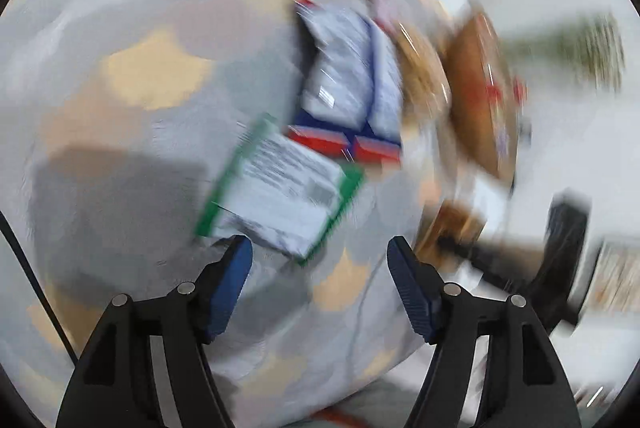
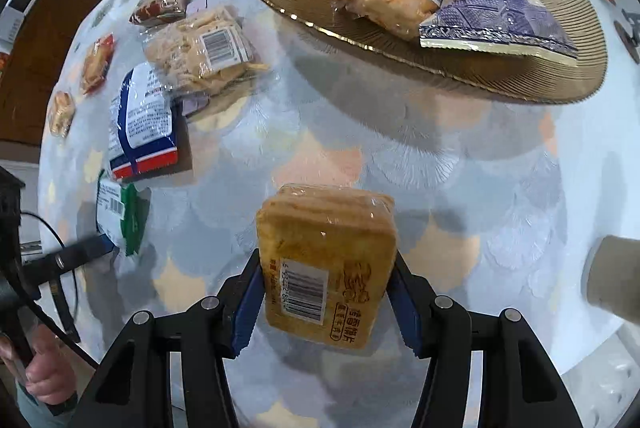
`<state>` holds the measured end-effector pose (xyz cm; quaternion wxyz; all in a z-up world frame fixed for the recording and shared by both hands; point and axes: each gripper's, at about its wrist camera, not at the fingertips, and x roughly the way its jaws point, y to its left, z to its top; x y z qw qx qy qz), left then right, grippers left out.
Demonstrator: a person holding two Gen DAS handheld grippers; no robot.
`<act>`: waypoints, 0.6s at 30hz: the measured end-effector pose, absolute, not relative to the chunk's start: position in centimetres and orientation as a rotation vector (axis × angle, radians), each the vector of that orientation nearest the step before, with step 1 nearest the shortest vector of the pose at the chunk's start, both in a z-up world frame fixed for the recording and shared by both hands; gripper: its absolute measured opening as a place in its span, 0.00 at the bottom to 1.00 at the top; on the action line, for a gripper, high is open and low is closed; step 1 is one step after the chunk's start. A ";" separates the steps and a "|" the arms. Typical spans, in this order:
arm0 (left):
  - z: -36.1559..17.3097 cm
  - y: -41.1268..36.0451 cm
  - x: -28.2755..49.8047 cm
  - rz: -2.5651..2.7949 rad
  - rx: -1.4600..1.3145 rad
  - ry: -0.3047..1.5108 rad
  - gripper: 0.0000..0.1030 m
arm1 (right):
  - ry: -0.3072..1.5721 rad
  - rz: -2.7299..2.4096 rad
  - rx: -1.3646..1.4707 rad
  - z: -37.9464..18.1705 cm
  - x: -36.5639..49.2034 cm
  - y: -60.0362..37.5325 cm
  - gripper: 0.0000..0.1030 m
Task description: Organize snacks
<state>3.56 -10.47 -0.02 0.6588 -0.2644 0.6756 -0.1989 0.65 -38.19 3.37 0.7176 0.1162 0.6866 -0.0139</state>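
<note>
My right gripper (image 2: 326, 260) is shut on an orange cracker packet (image 2: 320, 228) with a barcode, held above the patterned tablecloth. Beyond it stands a ribbed tan plate (image 2: 500, 76) holding several snack packets. The left wrist view is heavily blurred. In it my left gripper (image 1: 318, 248) stands open, nothing pressed between its pads. A green-edged white packet (image 1: 280, 188) lies just past its fingertips. Behind that lie two blue, white and red packets (image 1: 344, 80). The right wrist view shows the same green-edged packet (image 2: 116, 212) with the left gripper's fingertip (image 2: 100, 244) at its edge.
Loose snacks lie on the table's left side: a clear bag of pale strips (image 2: 200, 56), a blue-white packet (image 2: 140, 124) and small orange packets (image 2: 98, 62). A pale cylinder (image 2: 616, 280) sits at the right edge. A hand (image 2: 44, 376) shows at bottom left.
</note>
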 end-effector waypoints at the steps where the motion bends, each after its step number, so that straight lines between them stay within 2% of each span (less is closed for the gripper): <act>1: -0.1 -9.8 3.8 -0.401 -0.648 1.516 0.66 | 1.522 -0.017 0.264 3.3 0.9 -38.2 0.54; 5: -0.2 -10.8 5.2 -0.267 -0.596 1.508 0.66 | 1.524 0.014 0.237 2.9 1.7 -37.6 0.52; 9: 0.5 -12.9 6.0 -0.160 -0.408 1.487 0.65 | 1.521 0.031 0.213 3.0 1.6 -37.6 0.52; 12: 1.1 -14.7 5.5 -0.094 -0.167 1.444 0.46 | 1.517 0.042 0.208 2.7 1.9 -37.3 0.52; 18: 1.8 -13.6 4.1 -0.160 -0.101 1.408 0.44 | 1.536 0.084 0.333 2.0 1.2 -39.7 0.54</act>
